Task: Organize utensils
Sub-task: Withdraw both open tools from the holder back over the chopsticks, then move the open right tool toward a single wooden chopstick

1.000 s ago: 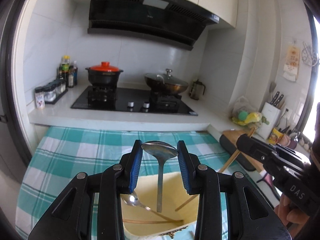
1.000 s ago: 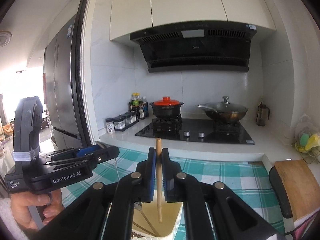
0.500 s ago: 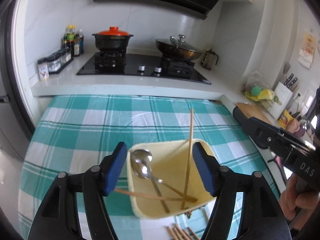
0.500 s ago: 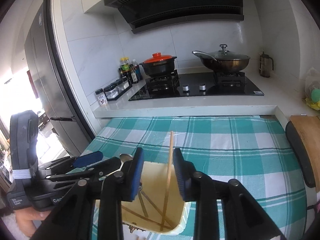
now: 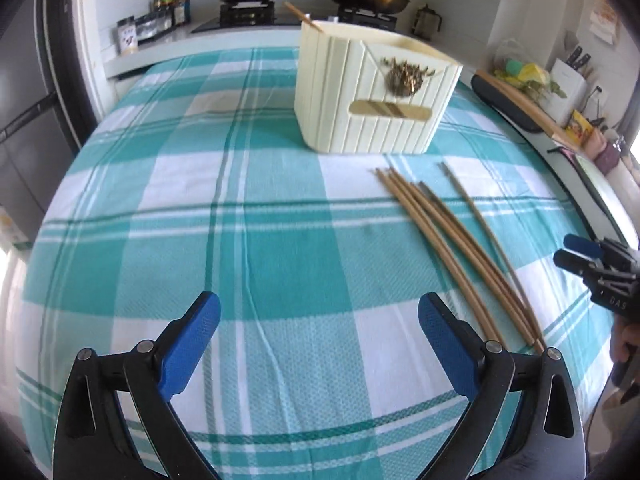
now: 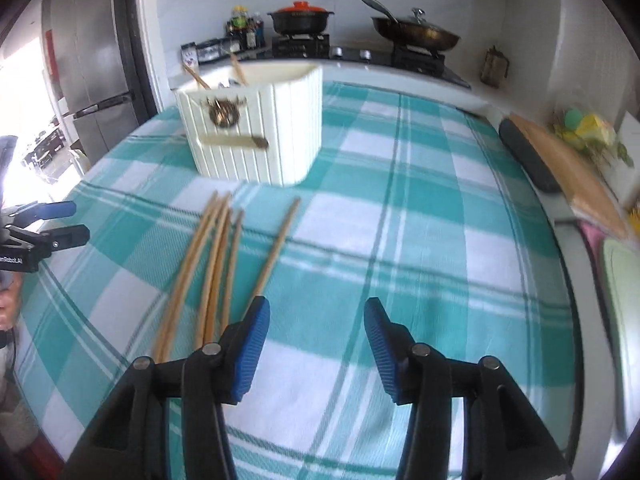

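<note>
Both tongs, the left (image 5: 319, 344) and right (image 6: 317, 346), have dropped spoon and chopstick into the box (image 5: 372, 92), pulled back wide open and empty; loose chopsticks (image 5: 452, 240) remain on the bench.

Two markings are readable. The right claw (image 5: 576, 249), seen at the edge of the left wrist view, carries white letters "DAS" on its black body. The left claw (image 6: 60, 222), seen in the right wrist view, bears partly cut-off white lettering "nRobot.AI".

chopsticks (image 5: 452, 240): matt wood | holder (image 5: 372, 92): ribbed cream plastic | tablecloth (image 5: 260, 240): woven checked cloth
</note>
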`<act>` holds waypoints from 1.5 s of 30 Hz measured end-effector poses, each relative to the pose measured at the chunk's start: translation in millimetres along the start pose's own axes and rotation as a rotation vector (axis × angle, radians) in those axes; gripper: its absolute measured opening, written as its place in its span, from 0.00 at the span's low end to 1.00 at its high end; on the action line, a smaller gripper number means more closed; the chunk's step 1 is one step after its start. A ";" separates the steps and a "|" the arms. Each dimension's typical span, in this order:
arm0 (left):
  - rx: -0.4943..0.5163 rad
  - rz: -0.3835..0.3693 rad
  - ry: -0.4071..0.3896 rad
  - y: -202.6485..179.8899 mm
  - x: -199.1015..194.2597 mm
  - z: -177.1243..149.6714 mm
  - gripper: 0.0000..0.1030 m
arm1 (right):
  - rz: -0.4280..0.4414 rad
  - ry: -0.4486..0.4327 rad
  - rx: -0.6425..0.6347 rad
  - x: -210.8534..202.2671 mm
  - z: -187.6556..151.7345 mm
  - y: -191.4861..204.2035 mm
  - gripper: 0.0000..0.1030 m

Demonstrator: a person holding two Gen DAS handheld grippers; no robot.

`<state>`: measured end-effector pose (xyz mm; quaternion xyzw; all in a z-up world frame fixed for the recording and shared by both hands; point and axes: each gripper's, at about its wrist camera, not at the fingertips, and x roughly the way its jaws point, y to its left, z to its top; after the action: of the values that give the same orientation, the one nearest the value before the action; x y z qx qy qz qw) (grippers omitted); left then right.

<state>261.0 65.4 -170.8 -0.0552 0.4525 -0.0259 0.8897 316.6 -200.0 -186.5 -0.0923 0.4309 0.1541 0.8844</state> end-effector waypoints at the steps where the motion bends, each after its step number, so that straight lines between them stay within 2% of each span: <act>1: -0.011 0.021 0.001 -0.8 5.2 -4.9 0.96 | -0.011 0.001 0.025 3.7 -10.9 -2.8 0.49; 6: -0.008 0.085 -0.031 -7.3 19.7 -16.6 0.96 | -0.053 -0.016 0.113 11.9 -40.4 -11.4 0.49; 10: 0.007 0.108 -0.008 -11.2 31.2 -19.9 0.96 | -0.078 -0.027 0.106 11.6 -42.0 -7.6 0.49; 14: 0.013 0.109 -0.005 -11.6 32.7 -19.8 0.97 | -0.089 -0.020 0.093 14.2 -41.6 -4.7 0.51; 45: 0.020 0.122 0.000 -15.4 34.6 -21.3 0.99 | -0.090 -0.021 0.093 13.9 -41.9 -4.4 0.52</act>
<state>264.3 45.2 -209.2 -0.0184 0.4545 0.0240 0.8902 295.5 -213.9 -222.9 -0.0685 0.4235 0.0951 0.8983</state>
